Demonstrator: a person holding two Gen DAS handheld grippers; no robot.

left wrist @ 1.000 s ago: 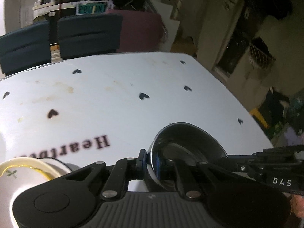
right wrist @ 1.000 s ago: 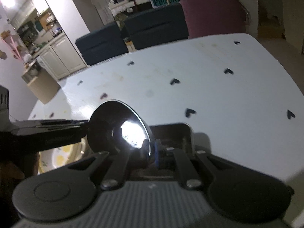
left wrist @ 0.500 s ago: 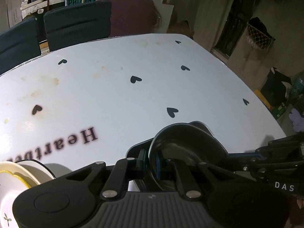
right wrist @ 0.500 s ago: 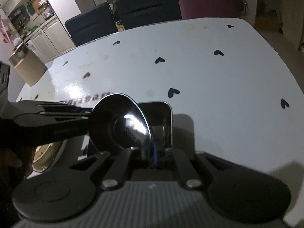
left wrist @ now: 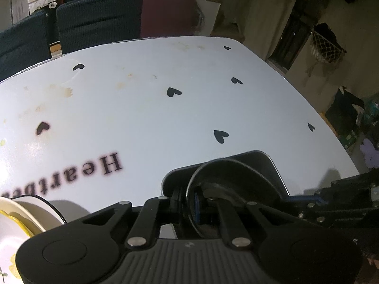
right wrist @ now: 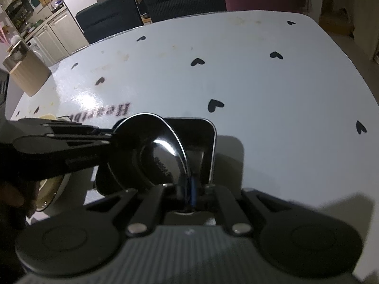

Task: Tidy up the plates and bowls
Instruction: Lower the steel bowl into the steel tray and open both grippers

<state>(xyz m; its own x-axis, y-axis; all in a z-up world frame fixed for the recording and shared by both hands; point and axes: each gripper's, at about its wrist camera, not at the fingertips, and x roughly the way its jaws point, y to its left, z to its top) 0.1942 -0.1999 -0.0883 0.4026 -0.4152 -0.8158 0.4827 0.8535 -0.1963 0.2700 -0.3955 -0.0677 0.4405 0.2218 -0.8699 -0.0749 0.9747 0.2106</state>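
A round black bowl (left wrist: 236, 175) hangs tilted just over a square black dish (left wrist: 267, 158) on the white table. My left gripper (left wrist: 189, 201) is shut on the bowl's near rim. From the right, my right gripper (left wrist: 292, 198) clamps the opposite rim. In the right wrist view the bowl (right wrist: 142, 146) shines inside, and the square dish (right wrist: 210, 137) sits behind and under it. There my right gripper (right wrist: 189, 196) is shut on the rim, and the left gripper (right wrist: 110, 139) reaches in from the left.
Cream plates with a yellow edge (left wrist: 16, 215) are stacked at the near left, also seen as plates (right wrist: 53, 189). The white table (left wrist: 142, 106) carries black hearts and lettering. Dark chairs (left wrist: 94, 21) stand behind it. A wooden box (right wrist: 26, 75) sits at the far left.
Both grippers have sunk with the bowl between them. The square black dish has come into view under the bowl, and the bowl now sits lower over it.
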